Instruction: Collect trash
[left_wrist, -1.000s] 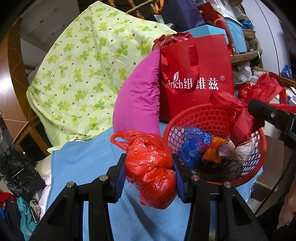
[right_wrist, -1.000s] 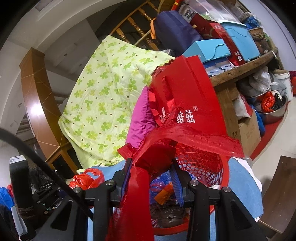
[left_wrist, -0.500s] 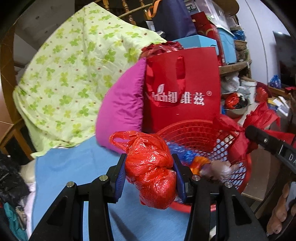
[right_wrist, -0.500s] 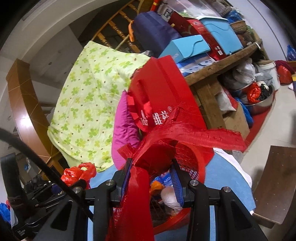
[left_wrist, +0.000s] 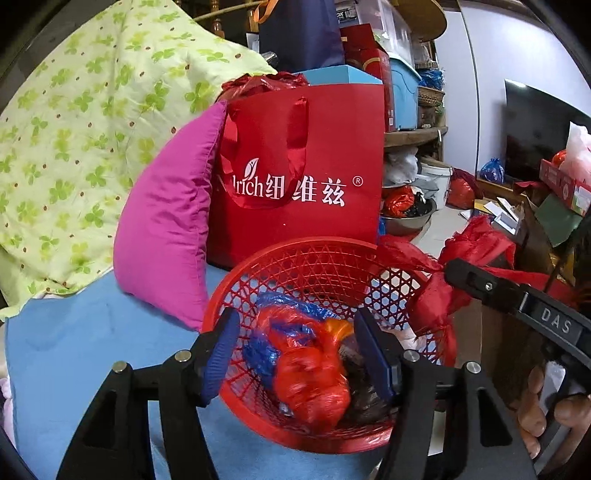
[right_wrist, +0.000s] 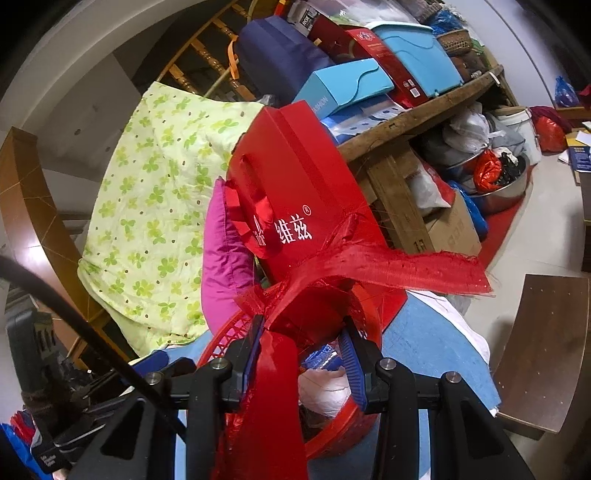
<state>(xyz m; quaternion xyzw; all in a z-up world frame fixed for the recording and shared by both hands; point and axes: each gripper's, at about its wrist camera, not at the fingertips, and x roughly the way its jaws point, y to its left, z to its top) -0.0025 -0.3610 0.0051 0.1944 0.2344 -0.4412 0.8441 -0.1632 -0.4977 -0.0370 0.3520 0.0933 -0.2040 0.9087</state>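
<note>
Opening over the red basket (left_wrist: 325, 258), the left fingers (left_wrist: 218, 354) flank the loose red bag (left_wrist: 310, 373)

Light: I read both views as evenly lit and indoor; its source stays out of frame.
Shadows: soft, dark under the shelf (right_wrist: 417, 114).
Blur: I see the red plastic bag (left_wrist: 310, 373) smeared by motion; the rest is sharp.
Distortion: strong fisheye bending, black vignette at every corner.
Glare: faint sheen on the wood panel (right_wrist: 22, 206).
</note>
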